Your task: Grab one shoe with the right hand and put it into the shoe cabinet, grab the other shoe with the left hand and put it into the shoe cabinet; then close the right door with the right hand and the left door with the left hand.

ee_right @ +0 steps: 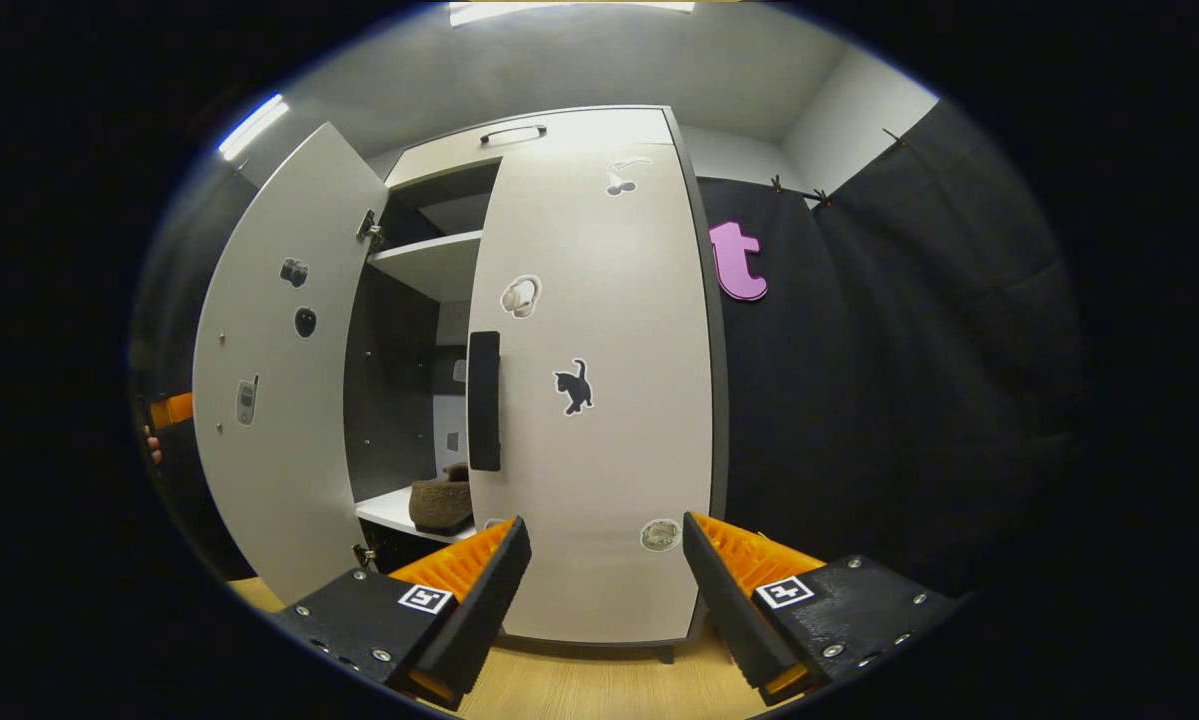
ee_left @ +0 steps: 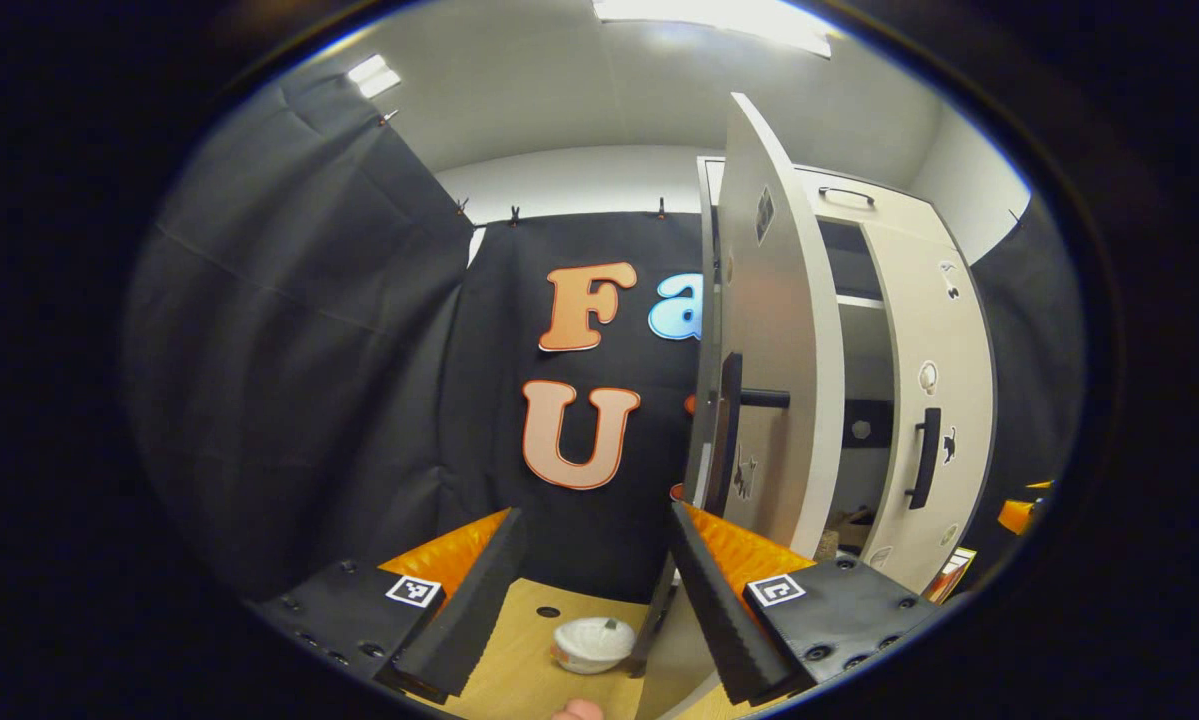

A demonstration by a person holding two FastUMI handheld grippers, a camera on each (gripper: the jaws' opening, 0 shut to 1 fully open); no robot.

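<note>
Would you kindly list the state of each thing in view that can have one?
Right door: closed, or very nearly.
Left door: open, swung outward.
Shoe: resting on a shelf inside the cabinet, behind the open door.
Left tool: open, holding nothing, facing the left door's edge.
Right tool: open, holding nothing, facing the right door.
White cup: on the floor, upright.

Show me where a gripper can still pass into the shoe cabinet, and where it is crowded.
The one way in is the gap between the open left door and the closed right door. Inside, the upper shelf looks bare. The lower shelf is bare at its left edge; a shoe crowds it beside the right door's handle.
</note>
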